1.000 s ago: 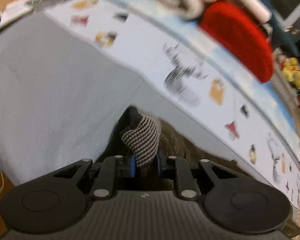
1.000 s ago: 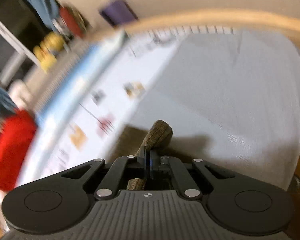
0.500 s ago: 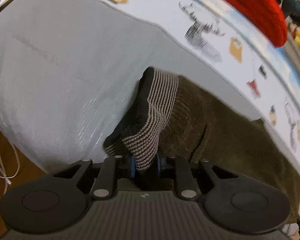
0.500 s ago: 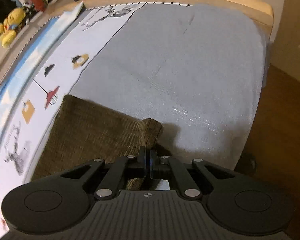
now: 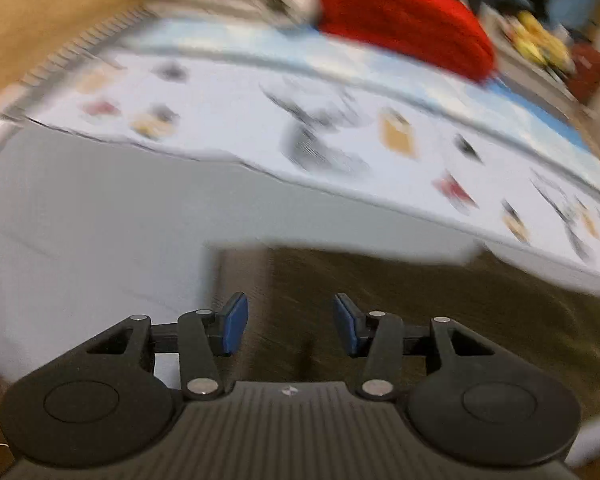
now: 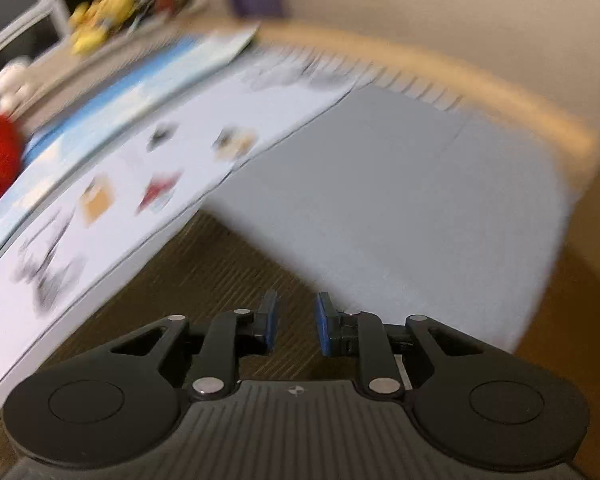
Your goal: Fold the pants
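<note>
Both tongs have just let go: half a second back your left tongs (image 5: 287, 322) were pinching the striped waistband of the pants (image 5: 400, 312) and your right tongs (image 6: 293, 322) were pressed on a bunched corner of the brown cloth, and now their jaws are opening with nothing caught between the blue pads. That reads as a fold laid down and released, so the next thing to judge is whether another fold is still needed; the blur hides how neat the edges are.

The pants lie flat on the grey sheet (image 5: 92, 216) of the bed, just under and ahead of your left tongs, their far edge short of the printed cover (image 5: 228, 120). In the right wrist view the brown cloth (image 6: 204, 276) sits beneath the spread pads and runs off to the left, with bare grey sheet to the right
</note>
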`<state>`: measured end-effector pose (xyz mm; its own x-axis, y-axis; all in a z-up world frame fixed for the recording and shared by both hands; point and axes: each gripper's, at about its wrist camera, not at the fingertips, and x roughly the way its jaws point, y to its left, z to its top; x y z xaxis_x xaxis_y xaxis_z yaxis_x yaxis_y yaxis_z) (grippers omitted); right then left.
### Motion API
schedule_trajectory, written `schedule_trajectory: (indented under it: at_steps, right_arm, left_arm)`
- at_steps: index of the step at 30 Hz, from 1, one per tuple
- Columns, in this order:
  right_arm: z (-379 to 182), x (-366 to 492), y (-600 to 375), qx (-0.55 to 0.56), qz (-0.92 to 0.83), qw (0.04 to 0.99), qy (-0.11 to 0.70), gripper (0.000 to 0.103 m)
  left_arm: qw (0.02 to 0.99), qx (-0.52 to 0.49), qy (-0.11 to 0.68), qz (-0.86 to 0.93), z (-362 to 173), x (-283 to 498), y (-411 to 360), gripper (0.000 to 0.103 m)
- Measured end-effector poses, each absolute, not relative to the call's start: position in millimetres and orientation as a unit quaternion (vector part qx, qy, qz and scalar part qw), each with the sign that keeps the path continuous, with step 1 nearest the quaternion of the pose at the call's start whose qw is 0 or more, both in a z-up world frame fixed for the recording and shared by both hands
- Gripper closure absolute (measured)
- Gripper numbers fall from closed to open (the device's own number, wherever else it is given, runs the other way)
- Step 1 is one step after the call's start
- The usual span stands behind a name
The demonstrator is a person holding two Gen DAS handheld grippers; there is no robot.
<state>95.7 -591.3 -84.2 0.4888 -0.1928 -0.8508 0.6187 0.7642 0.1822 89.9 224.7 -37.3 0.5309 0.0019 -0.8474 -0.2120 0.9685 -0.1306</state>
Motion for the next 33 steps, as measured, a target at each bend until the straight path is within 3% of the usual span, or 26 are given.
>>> schedule_trajectory:
  at_steps: [3,4,6,10,12,14,19,21,26,33]
  right_arm:
    - [-139.7,100.2,-594.2,0.271,-0.241,0.732,0.576,0.082]
    - [-139.3,102.3,-594.1,0.270,-0.247,0.736,0.569,0.082]
    - [-124.5,108.3,-588.7,0.242,-0.257,0.755,0.552,0.080]
    - [-96.0,121.2,-566.6,0.231,-0.228,0.807,0.493,0.078]
    - [-84.4,133.7,-547.8,0.233,-0.195,0.832,0.464,0.078]
    - [-72.6,147.0,-525.8,0.217,-0.154,0.857,0.441,0.078]
    - [-55.8,199.9,-448.7,0.185,-0.032,0.894,0.407,0.082]
    - [-51.7,217.4,-418.9,0.178,0.023,0.898,0.401,0.093]
    - [-46.7,254.8,-323.1,0.169,0.147,0.885,0.407,0.093]
    - [-68.2,286.2,-190.0,0.122,0.290,0.823,0.474,0.092]
  left_arm:
    - [0.788,-0.077,0.608,0.050,-91.0,102.6,212.2,0.052]
    - [0.778,-0.052,0.625,0.047,-100.2,103.5,206.5,0.052]
    - [0.787,-0.026,0.615,0.038,-93.9,105.2,200.7,0.052]
    - [0.829,-0.068,0.554,0.043,-65.5,102.0,212.3,0.050]
    - [0.813,-0.065,0.576,0.056,-74.8,103.8,218.2,0.050]
    - [0.789,-0.024,0.610,0.062,-96.3,105.2,211.5,0.058]
    - [0.793,-0.012,0.607,0.058,-95.7,101.4,207.4,0.058]
    - [0.793,-0.021,0.606,0.057,-96.3,100.5,210.4,0.057]
    - [0.795,-0.019,0.604,0.051,-94.4,97.8,209.8,0.054]
    - [0.793,-0.032,0.606,0.047,-94.5,101.7,212.1,0.054]
